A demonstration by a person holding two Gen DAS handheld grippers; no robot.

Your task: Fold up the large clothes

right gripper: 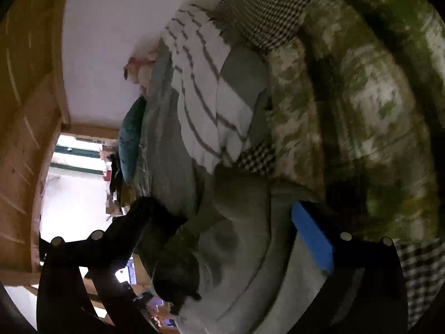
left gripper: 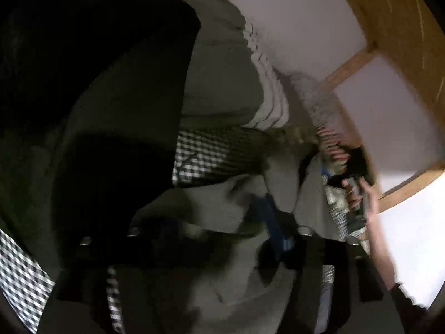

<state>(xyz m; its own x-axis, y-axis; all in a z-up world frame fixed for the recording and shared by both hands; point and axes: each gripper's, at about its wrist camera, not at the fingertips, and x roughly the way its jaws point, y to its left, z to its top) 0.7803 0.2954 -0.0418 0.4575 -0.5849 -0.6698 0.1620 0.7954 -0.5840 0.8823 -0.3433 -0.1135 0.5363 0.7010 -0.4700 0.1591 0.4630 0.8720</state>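
Grey fabric, one large garment (right gripper: 244, 239), lies crumpled on the bed beside one striped white-and-grey cloth (right gripper: 205, 89). Two hand-held grippers work at it. From the right wrist, the right hand-held gripper (right gripper: 230, 239) stands spread wide, one blue-padded finger (right gripper: 311, 239) resting beside the grey garment, nothing pinched. Only this view shows one teal pillow (right gripper: 130, 139) beyond the striped cloth. The left wrist view alone shows a hand (left gripper: 358, 194) on a black handle, and the left hand-held gripper (left gripper: 211, 239), jaws wide, over the garment (left gripper: 217, 208), gripping nothing.
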